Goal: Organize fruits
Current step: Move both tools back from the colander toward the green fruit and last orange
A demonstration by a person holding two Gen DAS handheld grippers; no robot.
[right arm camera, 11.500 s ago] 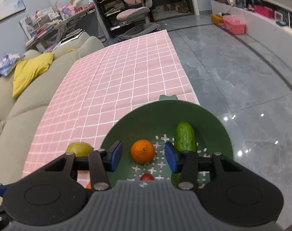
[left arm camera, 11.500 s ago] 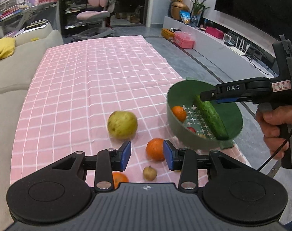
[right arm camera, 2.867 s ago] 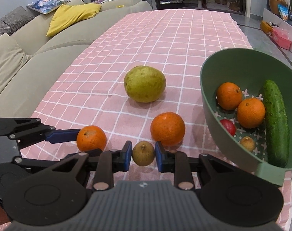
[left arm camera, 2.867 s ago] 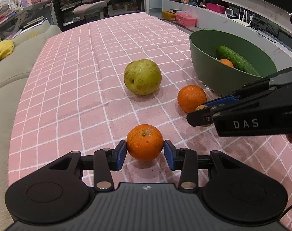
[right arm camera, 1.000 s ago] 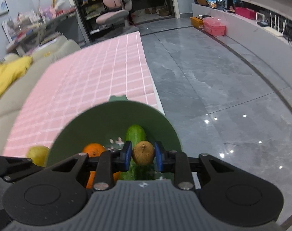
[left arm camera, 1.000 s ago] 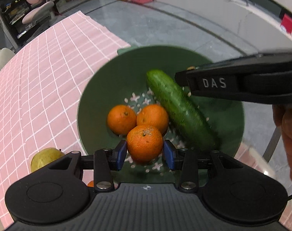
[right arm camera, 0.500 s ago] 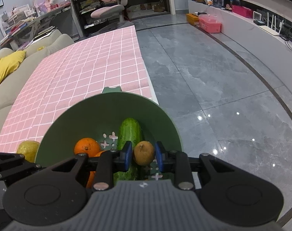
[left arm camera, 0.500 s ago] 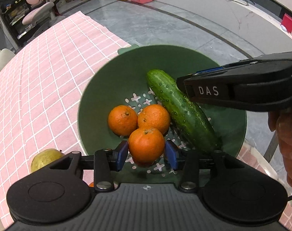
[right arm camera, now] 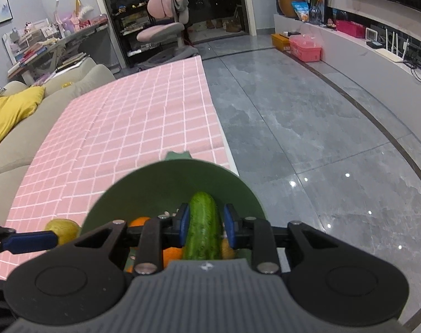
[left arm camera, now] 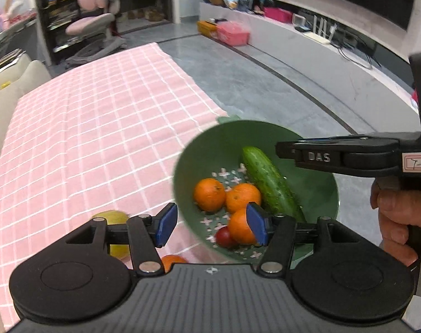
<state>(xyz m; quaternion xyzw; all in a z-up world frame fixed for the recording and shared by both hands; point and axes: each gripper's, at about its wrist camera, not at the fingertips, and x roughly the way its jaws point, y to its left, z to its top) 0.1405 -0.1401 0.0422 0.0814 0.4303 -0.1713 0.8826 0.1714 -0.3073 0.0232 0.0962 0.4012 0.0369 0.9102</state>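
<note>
The round green plastic bowl (left arm camera: pixel 316 183) holds a long green cucumber (left arm camera: pixel 268 180) and three oranges (left arm camera: pixel 209 194); only the left view shows its small red fruit (left arm camera: pixel 223 237). Above the bowl, the left gripper (left arm camera: pixel 209 226) gapes wide, empty; the right gripper (right arm camera: pixel 205 226) is half-open, empty.

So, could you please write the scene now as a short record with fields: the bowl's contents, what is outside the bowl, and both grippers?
bowl: green bowl on the pink checked cloth
in bowl: three oranges, cucumber, small red fruit, small brown fruit
outside bowl: pear and one orange on the cloth
left gripper: open, empty
right gripper: open above the cucumber, holding nothing
</note>
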